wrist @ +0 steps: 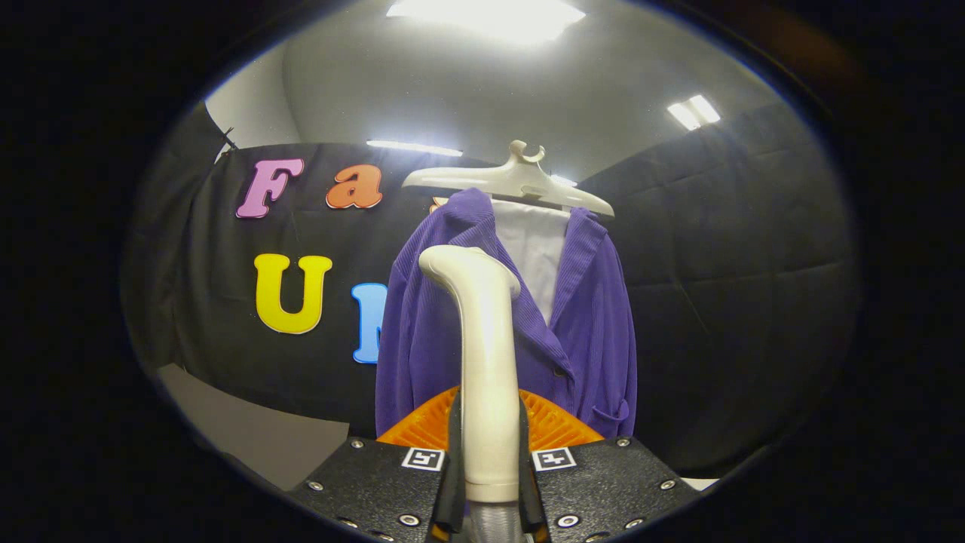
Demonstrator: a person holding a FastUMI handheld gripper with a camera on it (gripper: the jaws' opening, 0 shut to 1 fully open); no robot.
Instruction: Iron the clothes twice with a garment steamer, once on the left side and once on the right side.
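Black quilted cloth walls [739, 256] close in the booth ahead of the tongs and to either side. Above them rises a pale grey ceiling [452, 90] with a bright light panel [486, 15] overhead and a smaller twin light [693, 111] off to one side.

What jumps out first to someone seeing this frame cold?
The white garment steamer stands upright, dead centre, its handle clamped between the gripper fingers and its head bent toward the clothes. Just beyond it hangs a purple jacket over a white shirt on a pale hanger, in front of the black booth wall. The steamer covers the jacket's left front panel; whether it touches the fabric cannot be told.
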